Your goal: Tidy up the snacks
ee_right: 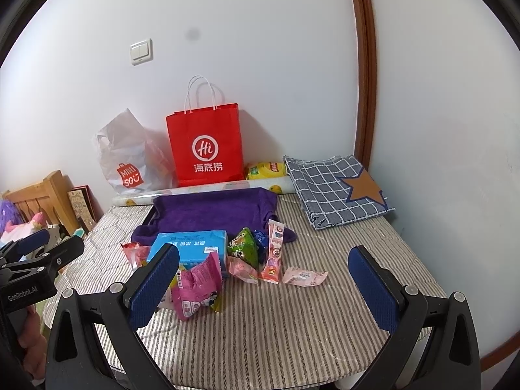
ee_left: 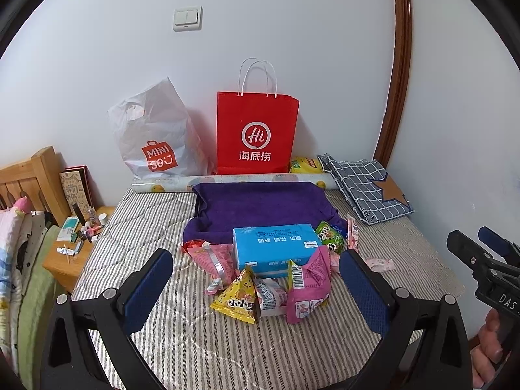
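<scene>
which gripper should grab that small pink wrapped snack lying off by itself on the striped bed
Probably right: the right gripper is open, and the pink wrapper lies between its fingers. For the left gripper it sits far right.

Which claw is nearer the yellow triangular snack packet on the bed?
Left. The left claw is open, directly framing the yellow triangular packet between its fingers. The right claw is open further right, over bare striped bedding.
</scene>
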The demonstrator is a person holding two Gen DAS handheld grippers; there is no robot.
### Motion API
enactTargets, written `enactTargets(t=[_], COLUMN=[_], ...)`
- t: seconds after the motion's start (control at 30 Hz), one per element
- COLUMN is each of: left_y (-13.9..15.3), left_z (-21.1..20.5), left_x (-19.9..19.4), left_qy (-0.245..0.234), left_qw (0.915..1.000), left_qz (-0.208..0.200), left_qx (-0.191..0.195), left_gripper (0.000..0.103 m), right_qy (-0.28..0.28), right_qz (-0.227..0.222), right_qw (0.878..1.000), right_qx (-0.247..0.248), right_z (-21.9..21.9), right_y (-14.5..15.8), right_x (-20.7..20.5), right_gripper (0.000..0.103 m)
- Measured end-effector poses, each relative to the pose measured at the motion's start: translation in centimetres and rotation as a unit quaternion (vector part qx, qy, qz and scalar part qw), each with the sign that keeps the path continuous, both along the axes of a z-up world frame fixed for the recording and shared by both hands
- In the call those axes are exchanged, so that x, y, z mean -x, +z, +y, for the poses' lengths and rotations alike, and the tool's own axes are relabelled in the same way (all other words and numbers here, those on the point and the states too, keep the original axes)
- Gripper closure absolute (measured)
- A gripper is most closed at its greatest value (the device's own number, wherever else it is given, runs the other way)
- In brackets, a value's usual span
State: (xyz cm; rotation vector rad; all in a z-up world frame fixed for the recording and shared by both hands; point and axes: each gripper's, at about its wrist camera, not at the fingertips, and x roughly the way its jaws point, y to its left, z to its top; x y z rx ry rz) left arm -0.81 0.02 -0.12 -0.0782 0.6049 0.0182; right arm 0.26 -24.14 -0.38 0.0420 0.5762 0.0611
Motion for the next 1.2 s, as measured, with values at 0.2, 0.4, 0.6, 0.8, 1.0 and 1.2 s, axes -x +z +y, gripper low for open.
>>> enactTargets(t=[0.2, 0.4, 0.6, 0.8, 1.0, 1.2], left_y=[-0.7, -2.0, -3.4, -5.5, -7.4, -8.6], left_z=[0.1, 1.0, 1.6, 2.5, 3.6, 3.9], left_x=[-1.0, -2.5, -4.0, -6.6, -8.7, -10.3], left_qy=[0.010, 0.019, 0.024, 0.025, 0.029, 0.032], left_qw=[0.9999, 0.9993, 0.9992, 0.9975, 0.9970, 0.9965], left_qz=[0.009, 0.033, 0.022, 0.056, 0.067, 0.072], left_qx=[-0.010, -0.004, -0.021, -0.034, -0.026, -0.026], left_gripper=[0.000, 0.000, 0.000, 0.000, 0.001, 0.001], right_qy=[0.004, -0.001, -0.027, 0.000, -0.006, -0.017], right_qz=[0.005, 0.016, 0.043, 0.055, 0.080, 0.126], right_qw=[1.000, 1.000, 0.998, 0.998, 0.996, 0.992], right_qx=[0.004, 0.019, 0.039, 0.033, 0.033, -0.005], right_z=[0.3, 0.7, 0.5, -0.3, -2.2, -4.9], right_y=[-0.8, -2.0, -4.0, -6.7, -10.4, -14.2], right_x=[-0.6, -2.0, -4.5, -7.1, -9.8, -12.5], right_gripper=[0.000, 0.000, 0.000, 0.000, 0.001, 0.013])
